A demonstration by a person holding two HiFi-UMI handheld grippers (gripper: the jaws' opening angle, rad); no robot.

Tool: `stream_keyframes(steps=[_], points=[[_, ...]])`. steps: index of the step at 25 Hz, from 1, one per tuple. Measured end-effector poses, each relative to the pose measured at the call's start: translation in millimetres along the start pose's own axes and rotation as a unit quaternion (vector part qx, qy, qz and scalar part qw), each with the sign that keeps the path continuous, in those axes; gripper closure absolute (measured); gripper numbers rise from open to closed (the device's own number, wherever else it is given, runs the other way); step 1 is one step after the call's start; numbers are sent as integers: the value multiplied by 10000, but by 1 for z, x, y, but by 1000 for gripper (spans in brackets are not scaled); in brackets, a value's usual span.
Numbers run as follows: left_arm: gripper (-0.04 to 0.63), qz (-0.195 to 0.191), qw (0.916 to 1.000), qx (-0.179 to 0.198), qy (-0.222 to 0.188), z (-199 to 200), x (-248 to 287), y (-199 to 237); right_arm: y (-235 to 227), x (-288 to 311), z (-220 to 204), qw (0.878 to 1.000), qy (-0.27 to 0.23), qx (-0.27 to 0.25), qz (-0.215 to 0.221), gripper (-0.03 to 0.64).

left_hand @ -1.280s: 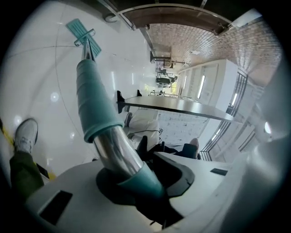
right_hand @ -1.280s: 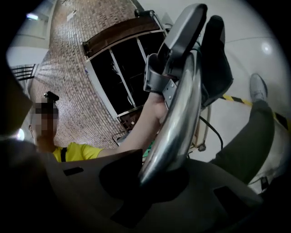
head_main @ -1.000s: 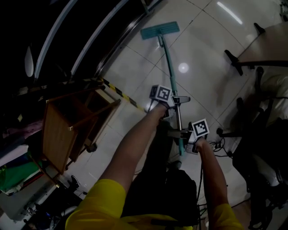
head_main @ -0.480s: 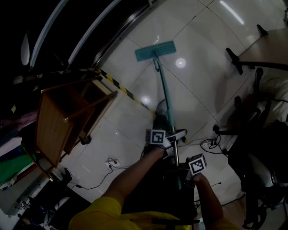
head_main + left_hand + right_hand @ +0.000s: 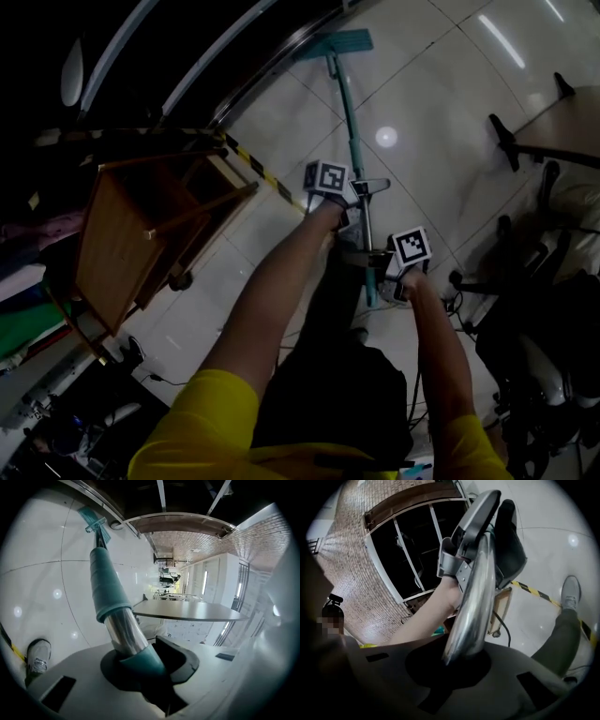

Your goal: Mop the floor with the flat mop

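arms (image 5: 281, 281) outstretched, left gripper (image 5: 360, 208) and right gripper (image 5: 377, 272) fingers clamped on mop handle (image 5: 344, 98).

Two bare forearms reach forward and down from yellow short sleeves (image 5: 202, 412), the left arm (image 5: 272, 291) stretched farther out and the right arm (image 5: 436, 347) bent closer to the body. The left gripper (image 5: 349, 199), marker cube uppermost, is clamped on the mop handle (image 5: 345, 103) at the farther grip. The right gripper (image 5: 386, 274) holds the same handle nearer and to the right, jaws closed round its metal shaft.
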State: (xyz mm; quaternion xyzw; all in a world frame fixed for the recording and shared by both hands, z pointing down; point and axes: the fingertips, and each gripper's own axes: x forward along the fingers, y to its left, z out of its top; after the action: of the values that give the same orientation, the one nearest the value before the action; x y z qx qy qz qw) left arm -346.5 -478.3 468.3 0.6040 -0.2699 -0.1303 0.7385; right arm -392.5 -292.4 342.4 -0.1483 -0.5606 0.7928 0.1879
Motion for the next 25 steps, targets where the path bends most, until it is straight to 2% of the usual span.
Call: stream_keyframes(steps=[3,8,11,14,16,17,19,21,22,25], points=[[502,35,9997,-169,-155,-53,-11,-12,11,-1,-59,9997,222,133,50,609],[506,117,9935,-931,-638,-192,-33,-44,31,-23,-206,9944,795,695,-66,604],[508,-77,9901,-1025,-954,-220,-42,-44,27,-24,-235,9923,1025,661,-213,604],[501,-327,9915,-771,-999,-183,-42,-26,2,-14,-200,9925,1144,308,-309,606],[499,-645,9893,-685,-1114,-133,-43,-16,-16,-5,-151,9911,1243,-142,-460,607],[499,-641,9884,-757,-1148,-107,-46,-6,-24,2,-123,9898,1280,-357,-510,607],[500,-327,9911,-669,-1104,-57,-55,21,-38,16,-71,9895,1247,-440,-586,610],[499,79,9947,-361,-959,-19,-64,43,-48,31,-39,9920,1056,176,-665,612],[499,241,9955,-237,-888,-8,-69,50,-48,39,-30,9922,1008,331,-650,612],[502,497,9949,-130,-865,-12,-82,51,-38,53,-39,9927,1137,3,-411,612]])
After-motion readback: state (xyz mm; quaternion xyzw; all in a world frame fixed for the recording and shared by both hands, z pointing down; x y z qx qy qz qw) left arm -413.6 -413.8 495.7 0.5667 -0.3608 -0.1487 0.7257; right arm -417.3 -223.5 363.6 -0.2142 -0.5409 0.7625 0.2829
